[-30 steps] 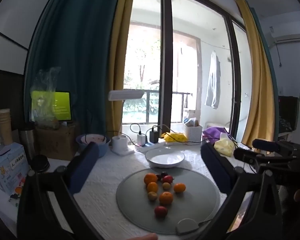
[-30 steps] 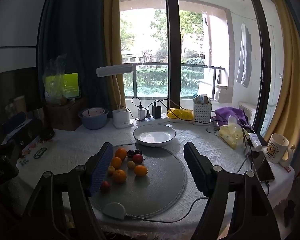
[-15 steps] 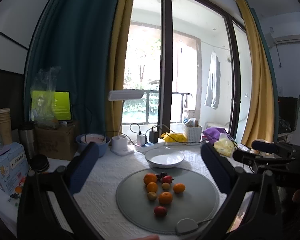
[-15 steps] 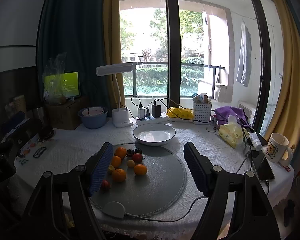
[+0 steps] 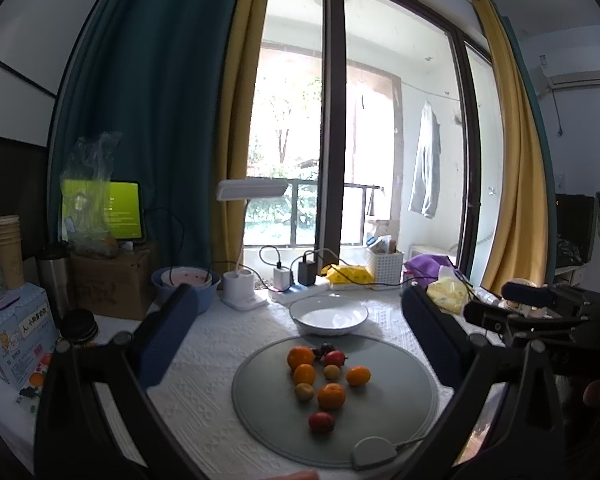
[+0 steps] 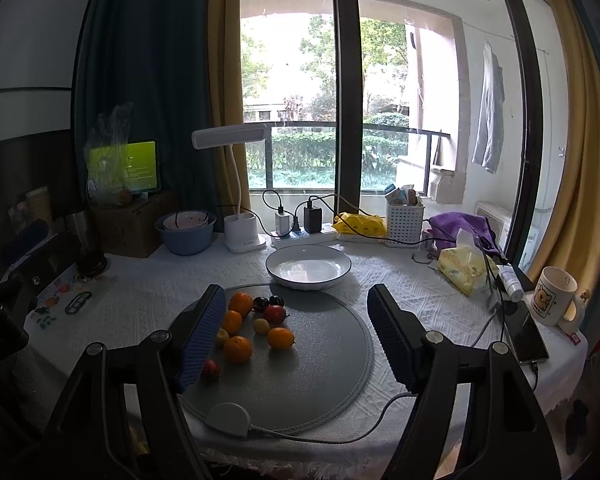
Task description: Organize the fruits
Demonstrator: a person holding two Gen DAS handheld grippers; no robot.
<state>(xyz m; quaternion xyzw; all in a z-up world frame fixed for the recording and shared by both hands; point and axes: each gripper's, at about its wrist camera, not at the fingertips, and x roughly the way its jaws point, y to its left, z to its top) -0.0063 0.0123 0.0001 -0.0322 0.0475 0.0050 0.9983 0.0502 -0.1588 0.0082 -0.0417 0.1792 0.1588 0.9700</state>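
Little changed over the last second: only a slight camera drift. Left gripper (image 5: 300,332) hovering, jaws spread, empty. Fruits (image 5: 320,376) clustered untouched on the grey mat (image 5: 396,420), plate (image 5: 328,314) just behind, bare. Right gripper (image 6: 296,336) likewise spread, empty. Sorting apparently not yet begun.
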